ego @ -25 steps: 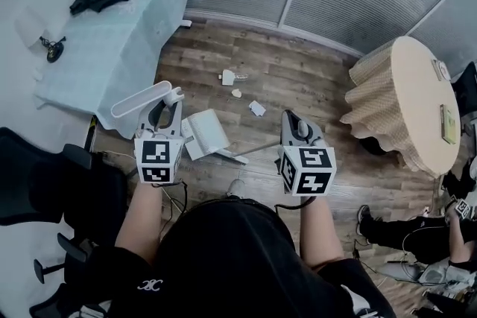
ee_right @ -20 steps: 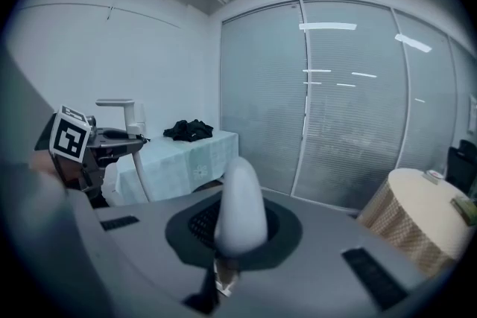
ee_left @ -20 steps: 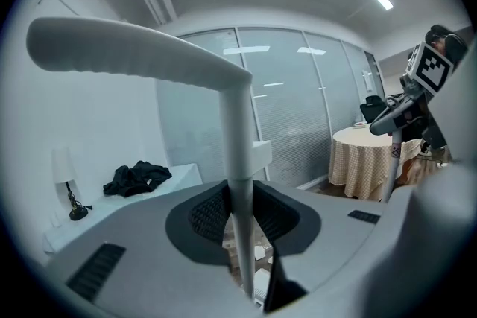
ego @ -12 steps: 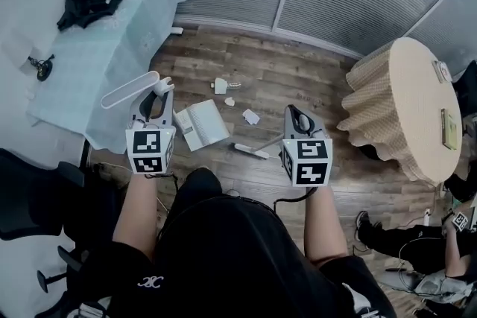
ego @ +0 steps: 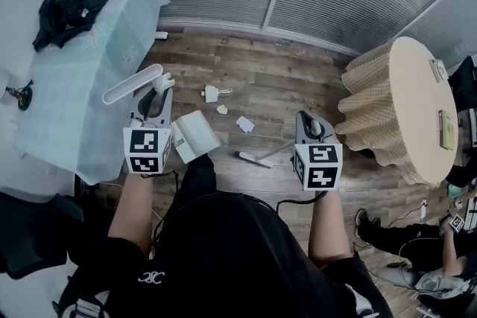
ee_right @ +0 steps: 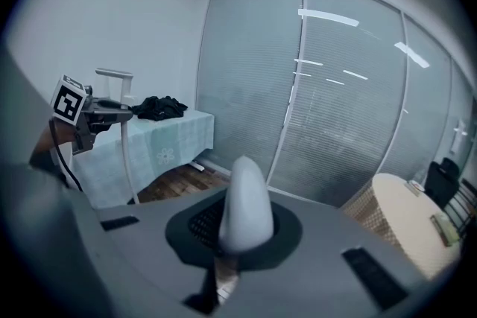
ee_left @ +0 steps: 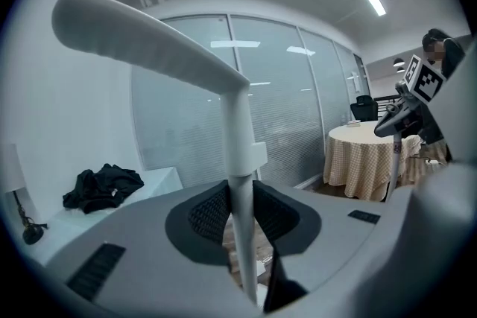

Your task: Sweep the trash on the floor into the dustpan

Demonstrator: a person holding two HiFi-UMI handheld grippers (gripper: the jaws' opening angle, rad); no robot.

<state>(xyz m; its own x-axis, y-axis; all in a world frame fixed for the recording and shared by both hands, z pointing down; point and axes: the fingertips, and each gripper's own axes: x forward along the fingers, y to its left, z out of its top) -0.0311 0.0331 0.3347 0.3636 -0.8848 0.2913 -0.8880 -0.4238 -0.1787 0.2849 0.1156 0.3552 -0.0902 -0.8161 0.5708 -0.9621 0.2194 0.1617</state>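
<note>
My left gripper is clamped tight on the upright shaft of the dustpan, with the long white grip sticking out above the jaws. The pan itself hangs low by my left leg (whether it touches the floor I cannot tell from up here). My right gripper is closed on the rounded top end of the broom. Its handle slants down and to the left, so the head rests on the boards between my two grippers. The trash is three pale scraps, scattered on the wood just beyond both the pan and the broom head: one near the broom, two a little further out towards the window wall. None of it is touching either tool, and the pan looks empty from above. So I judge the job barely begun: both tools are in hand, but nothing has been swept. What is left is to set the pan's lip down facing the scraps, gather them with the broom, and push all three inside.
</note>
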